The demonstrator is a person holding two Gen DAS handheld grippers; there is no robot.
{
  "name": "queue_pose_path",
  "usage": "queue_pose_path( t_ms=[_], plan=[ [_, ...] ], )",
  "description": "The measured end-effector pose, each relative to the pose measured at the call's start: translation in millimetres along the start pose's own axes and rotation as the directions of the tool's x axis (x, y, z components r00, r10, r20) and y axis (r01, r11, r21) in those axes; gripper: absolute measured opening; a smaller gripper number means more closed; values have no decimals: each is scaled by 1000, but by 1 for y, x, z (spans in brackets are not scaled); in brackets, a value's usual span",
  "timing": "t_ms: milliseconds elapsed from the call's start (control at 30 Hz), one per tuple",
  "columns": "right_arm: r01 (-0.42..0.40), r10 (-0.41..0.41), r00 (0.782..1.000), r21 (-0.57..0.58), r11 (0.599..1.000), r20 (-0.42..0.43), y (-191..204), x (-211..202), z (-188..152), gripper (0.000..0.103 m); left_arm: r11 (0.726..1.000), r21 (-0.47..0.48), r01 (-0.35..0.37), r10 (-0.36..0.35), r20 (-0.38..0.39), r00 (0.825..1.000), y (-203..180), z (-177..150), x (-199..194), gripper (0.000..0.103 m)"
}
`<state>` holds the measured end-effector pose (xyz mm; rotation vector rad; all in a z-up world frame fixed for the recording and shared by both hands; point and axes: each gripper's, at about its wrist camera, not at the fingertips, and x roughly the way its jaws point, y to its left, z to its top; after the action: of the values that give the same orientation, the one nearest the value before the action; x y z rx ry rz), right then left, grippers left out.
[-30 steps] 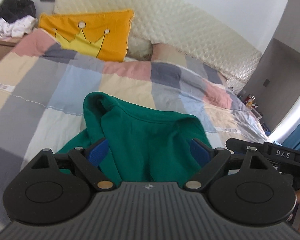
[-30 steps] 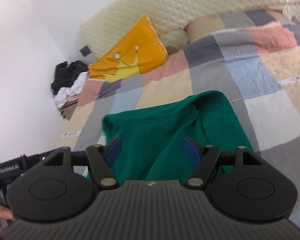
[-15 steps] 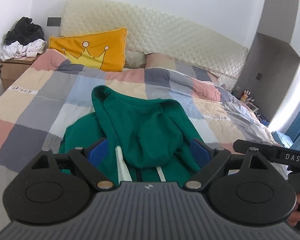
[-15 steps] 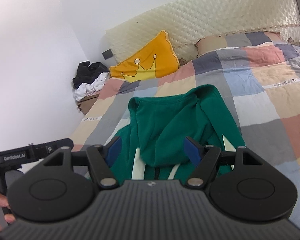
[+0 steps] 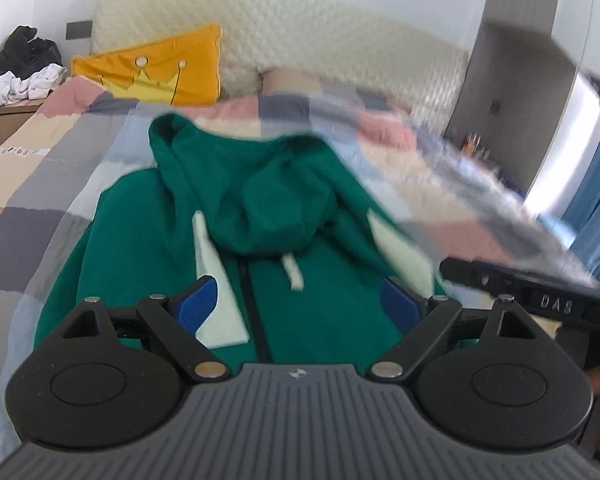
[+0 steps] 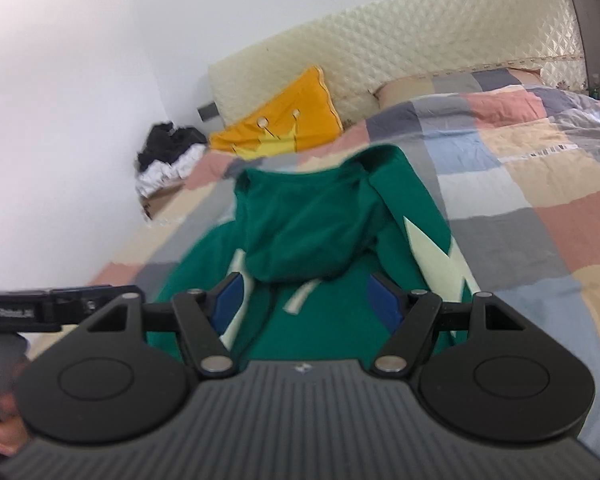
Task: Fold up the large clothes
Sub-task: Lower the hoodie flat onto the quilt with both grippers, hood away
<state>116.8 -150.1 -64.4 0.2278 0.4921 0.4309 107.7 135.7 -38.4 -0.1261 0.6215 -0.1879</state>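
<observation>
We draw both grippers back from the yellow crown pillow [image 5: 156, 70]; the green hoodie [image 5: 260, 208] now shows chest and drawstring, lying flat on the patchwork quilt [image 6: 540, 208]. Left gripper [image 5: 300, 304] and right gripper [image 6: 306, 300] gape empty, ready for folding.

Left gripper [image 5: 302, 302] and right gripper [image 6: 306, 304] jaws apart, empty
</observation>
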Motion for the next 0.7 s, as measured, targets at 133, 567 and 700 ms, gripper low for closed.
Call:
queue_pose_path(
  t_ms=[133,567,700],
  plan=[
    [52,-52,998,-24,998,-18,-13,12,-10,72,996,61,-63,70,-127,989,0,-12,32,91],
    [50,-41,986,55,997,-162,-27,43,-33,71,945,230,-232,303,-351,886,22,-40,126,91],
    [52,-44,982,35,998,-186,-24,51,-38,71,932,263,-249,335,-363,869,23,-44,139,91]
  ],
)
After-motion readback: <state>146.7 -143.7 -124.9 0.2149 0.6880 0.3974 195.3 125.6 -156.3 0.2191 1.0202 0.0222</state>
